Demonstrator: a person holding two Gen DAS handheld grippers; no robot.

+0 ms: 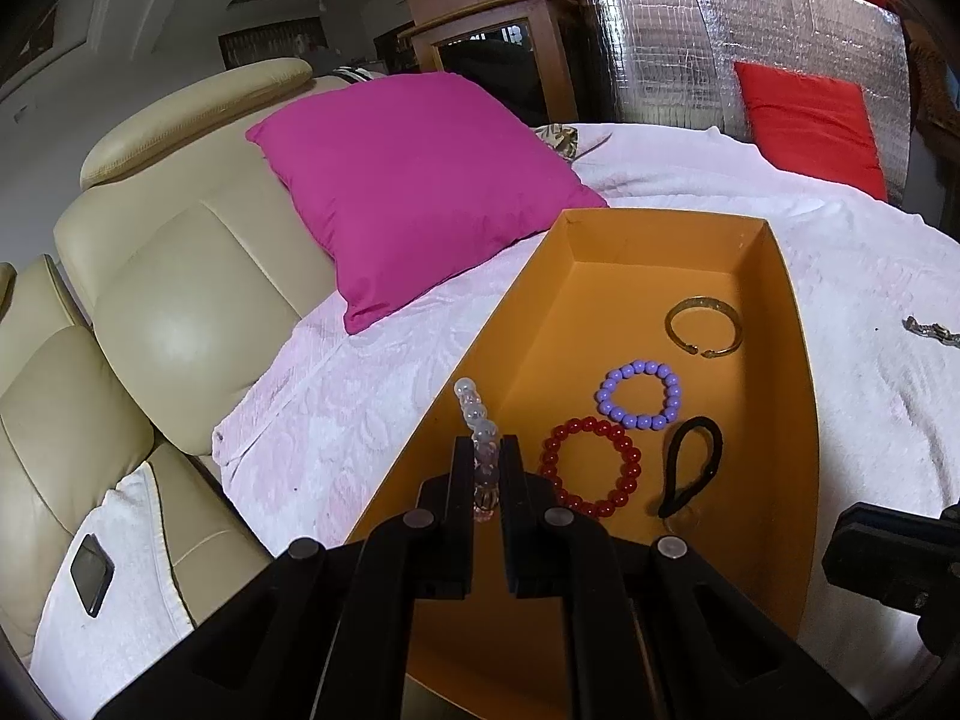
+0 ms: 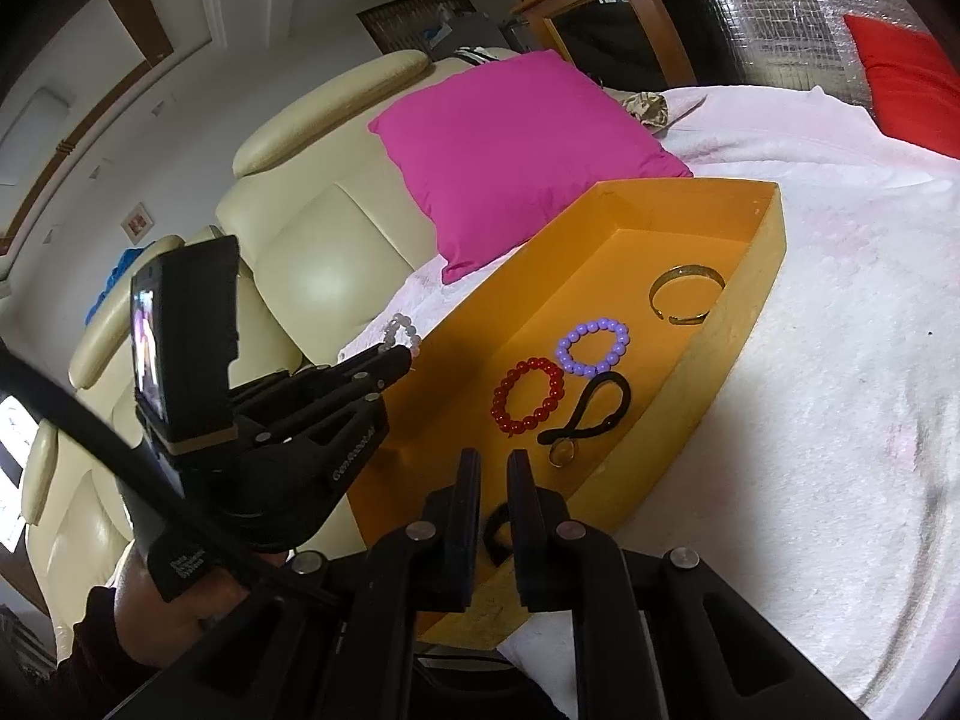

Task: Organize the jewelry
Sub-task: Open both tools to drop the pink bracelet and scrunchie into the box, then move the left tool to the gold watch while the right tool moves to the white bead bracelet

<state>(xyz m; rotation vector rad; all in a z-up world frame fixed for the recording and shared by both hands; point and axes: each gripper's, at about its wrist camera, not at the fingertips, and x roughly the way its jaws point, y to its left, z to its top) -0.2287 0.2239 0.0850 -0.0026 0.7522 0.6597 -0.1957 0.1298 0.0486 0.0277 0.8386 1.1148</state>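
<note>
Left wrist view: your left gripper (image 1: 486, 450) pinches a clear beaded bracelet (image 1: 480, 420) between its fingers, over the near left wall of the orange box (image 1: 798, 360). Left of the fingers lie a white cloth (image 1: 360, 372), a magenta pillow (image 1: 414, 186) and a cream sofa (image 1: 180, 276) with a phone (image 1: 91, 575). Ahead and right of the fingers, the box holds a red bead bracelet (image 1: 591, 465), a purple bead bracelet (image 1: 639, 394), a black hair tie (image 1: 690, 465) and a gold bangle (image 1: 703, 327). Your right gripper (image 2: 493, 468) is nearly pressed together, with something black (image 2: 495, 531) between its fingers; whether they pinch it is unclear.
</note>
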